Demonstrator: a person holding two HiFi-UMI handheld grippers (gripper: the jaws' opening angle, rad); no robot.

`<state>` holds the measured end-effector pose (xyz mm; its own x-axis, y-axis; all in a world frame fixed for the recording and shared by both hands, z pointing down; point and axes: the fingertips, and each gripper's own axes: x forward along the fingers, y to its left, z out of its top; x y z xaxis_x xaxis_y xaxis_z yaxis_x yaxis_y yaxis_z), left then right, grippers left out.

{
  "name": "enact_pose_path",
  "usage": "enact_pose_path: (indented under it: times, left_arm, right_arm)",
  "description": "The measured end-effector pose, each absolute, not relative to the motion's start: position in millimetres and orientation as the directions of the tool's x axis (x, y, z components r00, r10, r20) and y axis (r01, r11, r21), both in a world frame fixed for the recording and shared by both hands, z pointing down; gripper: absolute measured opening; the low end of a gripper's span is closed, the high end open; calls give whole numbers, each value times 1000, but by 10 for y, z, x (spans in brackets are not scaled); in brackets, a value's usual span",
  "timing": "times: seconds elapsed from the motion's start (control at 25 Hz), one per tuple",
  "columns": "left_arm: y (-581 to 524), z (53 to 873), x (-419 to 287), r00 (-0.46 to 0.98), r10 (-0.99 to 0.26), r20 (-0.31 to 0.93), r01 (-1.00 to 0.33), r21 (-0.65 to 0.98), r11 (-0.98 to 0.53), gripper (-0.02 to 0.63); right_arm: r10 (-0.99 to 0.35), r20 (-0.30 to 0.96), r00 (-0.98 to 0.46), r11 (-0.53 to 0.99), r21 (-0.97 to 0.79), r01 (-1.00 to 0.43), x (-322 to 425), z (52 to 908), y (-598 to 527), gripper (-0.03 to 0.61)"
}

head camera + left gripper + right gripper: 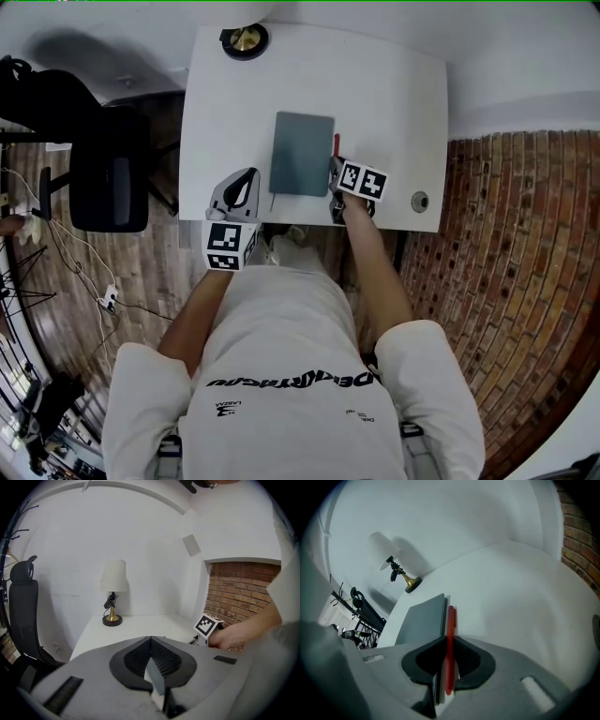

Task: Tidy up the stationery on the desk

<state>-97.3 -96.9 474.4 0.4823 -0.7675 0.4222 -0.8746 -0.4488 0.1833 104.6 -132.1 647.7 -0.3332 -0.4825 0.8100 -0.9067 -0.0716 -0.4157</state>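
While the right gripper [449,640] clamps it, red pen [451,618] runs alongside notebook [423,619].

The left hand-held gripper [247,180] points forward, its jaws pressed together with nothing between them (the left gripper view shows them meeting at one tip). The right hand-held gripper [335,169] is held to its right and apart from it, also pointing forward, with its jaws clamped on a red pen [450,634] that lies along them. The bare left forearm [192,319] and right forearm [375,272] both reach ahead and angle inward.
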Motion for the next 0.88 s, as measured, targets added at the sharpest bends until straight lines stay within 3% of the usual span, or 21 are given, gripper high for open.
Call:
enact_pose_path:
  times: [0.48, 0.88]
  left_arm:
    - [-828, 4532, -888, 531, -750, 394, -846, 198, -495, -2]
    - [-726, 4214, -793, 572, -745, 342, -818, 179, -546, -2]
  right_arm:
    - [-562, 731, -387, -106, -528, -843, 1109, 6186, -1252, 83]
    - [-702, 594, -393, 31, -527, -850, 965, 5285, -1054, 74]
